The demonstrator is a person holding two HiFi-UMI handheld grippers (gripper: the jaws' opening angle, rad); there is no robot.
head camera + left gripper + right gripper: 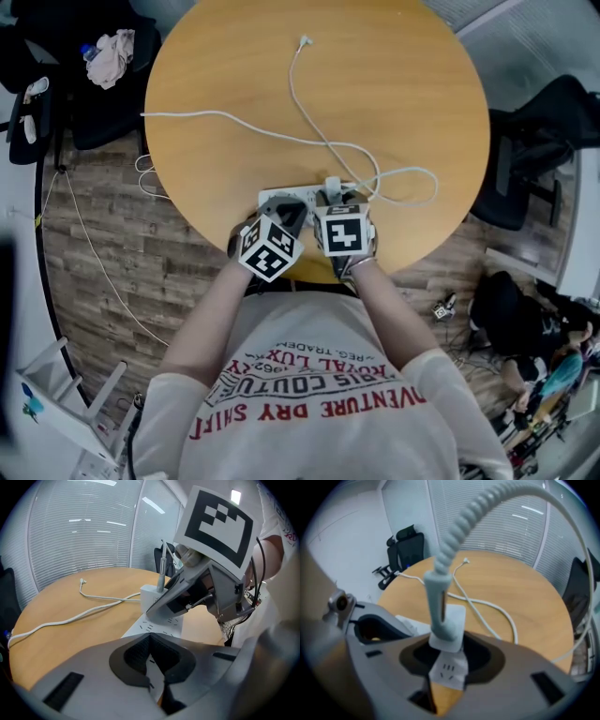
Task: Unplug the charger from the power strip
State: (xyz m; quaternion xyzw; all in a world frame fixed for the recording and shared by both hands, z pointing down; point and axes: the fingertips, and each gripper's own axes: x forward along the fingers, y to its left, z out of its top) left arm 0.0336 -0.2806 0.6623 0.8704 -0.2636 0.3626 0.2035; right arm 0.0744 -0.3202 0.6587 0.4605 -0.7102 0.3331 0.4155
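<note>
A white power strip [289, 198] lies near the front edge of the round wooden table [234, 84]. A white charger [333, 185] stands plugged into it, and its white cable [309, 131] loops away across the table. My right gripper [334, 202] points steeply down over the charger [452, 620], with its jaws closed on the charger's sides, and the ribbed cable end [454, 536] rises between them. The strip's sockets [449, 670] show below. My left gripper [152, 660] is shut, its tips resting on the power strip [161, 625] just left of the charger [151, 594].
The strip's own cord [187, 114] runs off the table's left side to the wooden floor. A black office chair [544, 122] stands to the right and another with a cloth on it [108, 56] at the far left. Window blinds [79, 536] lie beyond the table.
</note>
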